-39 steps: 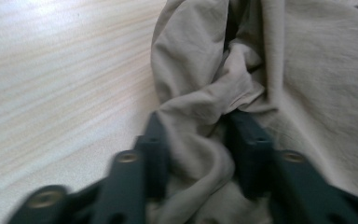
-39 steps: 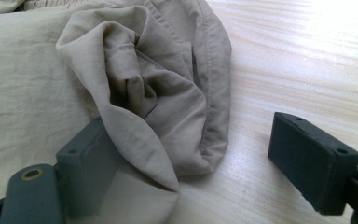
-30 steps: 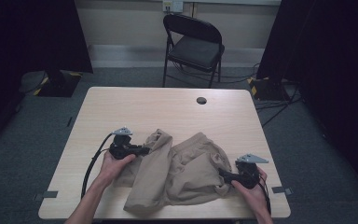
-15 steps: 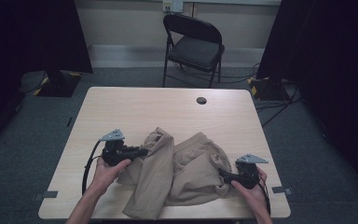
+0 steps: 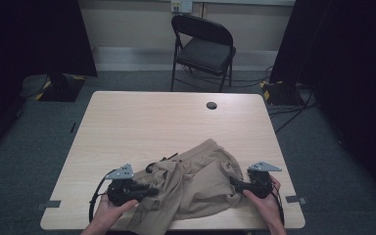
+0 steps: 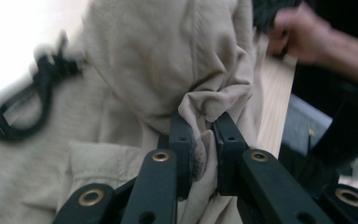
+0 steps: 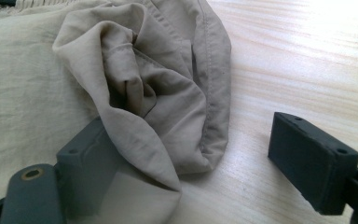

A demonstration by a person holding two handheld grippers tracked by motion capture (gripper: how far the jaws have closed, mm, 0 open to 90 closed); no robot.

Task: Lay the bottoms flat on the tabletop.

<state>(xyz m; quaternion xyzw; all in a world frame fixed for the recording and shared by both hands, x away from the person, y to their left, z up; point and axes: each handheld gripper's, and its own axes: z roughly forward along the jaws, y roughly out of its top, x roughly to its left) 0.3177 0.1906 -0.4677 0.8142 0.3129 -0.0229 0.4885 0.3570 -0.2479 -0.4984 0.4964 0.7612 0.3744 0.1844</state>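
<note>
A crumpled tan garment (image 5: 196, 188) lies at the table's near edge, part of it hanging over the front. In the left gripper view my left gripper (image 6: 200, 140) is shut on a bunched fold of this tan garment (image 6: 168, 56), and a black drawstring (image 6: 28, 105) lies blurred at the left. From above, the left gripper (image 5: 149, 191) points right into the cloth's left side. My right gripper (image 7: 200, 158) is open wide at the garment's right edge. A rolled hem of the garment (image 7: 163, 107) drapes over its left jaw, and its right jaw rests apart over bare wood. In the high view the right gripper (image 5: 232, 184) points left.
The light wood table (image 5: 152, 122) has a round cable hole (image 5: 211, 105) near its far edge. A black folding chair (image 5: 203, 46) stands behind it. Grey carpet and dark curtains surround the table. The person's other hand (image 6: 303, 32) is in the left gripper view.
My left gripper has pulled back toward the table's near edge, dragging the garment's left side with it. The right gripper has barely moved.
</note>
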